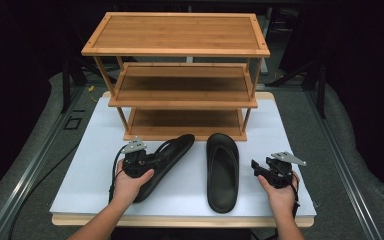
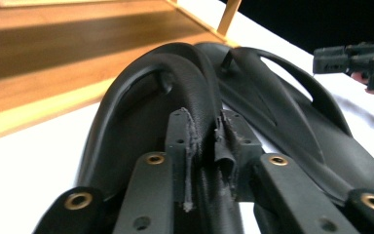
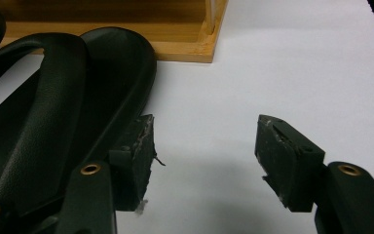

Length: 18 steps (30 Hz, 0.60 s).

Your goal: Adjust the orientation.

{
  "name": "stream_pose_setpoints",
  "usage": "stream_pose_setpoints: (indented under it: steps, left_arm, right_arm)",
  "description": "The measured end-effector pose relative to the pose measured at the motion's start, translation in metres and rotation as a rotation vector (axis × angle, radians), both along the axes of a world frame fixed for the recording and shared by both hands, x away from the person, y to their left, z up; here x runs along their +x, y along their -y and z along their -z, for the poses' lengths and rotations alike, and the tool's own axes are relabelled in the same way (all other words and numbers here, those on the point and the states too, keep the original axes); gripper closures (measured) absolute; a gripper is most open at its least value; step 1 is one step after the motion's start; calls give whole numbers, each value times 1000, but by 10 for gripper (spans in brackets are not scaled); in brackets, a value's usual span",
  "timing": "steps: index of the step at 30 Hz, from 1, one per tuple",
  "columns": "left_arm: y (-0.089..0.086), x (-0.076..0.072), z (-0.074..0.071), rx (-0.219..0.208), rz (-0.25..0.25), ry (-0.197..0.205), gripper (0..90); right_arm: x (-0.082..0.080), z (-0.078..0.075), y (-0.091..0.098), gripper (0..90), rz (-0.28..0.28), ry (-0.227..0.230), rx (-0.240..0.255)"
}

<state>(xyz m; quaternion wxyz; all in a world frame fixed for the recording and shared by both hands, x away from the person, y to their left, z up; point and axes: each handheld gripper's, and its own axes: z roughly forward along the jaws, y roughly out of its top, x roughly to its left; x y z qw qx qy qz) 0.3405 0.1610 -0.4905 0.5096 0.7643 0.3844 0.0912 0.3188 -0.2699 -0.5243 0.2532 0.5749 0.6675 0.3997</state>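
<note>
Strap of left sandal (image 1: 166,161) pinched in left gripper (image 2: 205,161), not yet lifted; right gripper (image 3: 204,161) spread beside right sandal (image 1: 222,170); rack (image 1: 180,75) unfilled.

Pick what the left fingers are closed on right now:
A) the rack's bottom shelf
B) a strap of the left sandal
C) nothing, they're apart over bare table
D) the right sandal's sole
B: in the left gripper view the left fingers pinch a strap of the left sandal, with the rack behind untouched.
</note>
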Motion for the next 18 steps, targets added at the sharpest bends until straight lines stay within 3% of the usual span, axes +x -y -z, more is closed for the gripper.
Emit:
stream_pose_setpoints:
  steps: [6, 9, 13, 18]
  left_arm:
    - [-16, -13, -11, 43, -45, 49, 804]
    - [-24, -18, -12, 66, -63, 37, 809]
    - [-26, -17, -1, 73, -82, 0, 807]
    - [-17, -10, 14, 104, -55, -32, 802]
  right_arm:
    - [0, 0, 0, 396, 0, 1, 8]
    - [0, 0, -1, 393, -8, -1, 6]
    - [1, 1, -2, 381, -10, -6, -3]
    - [0, 0, -4, 345, -9, 14, -11]
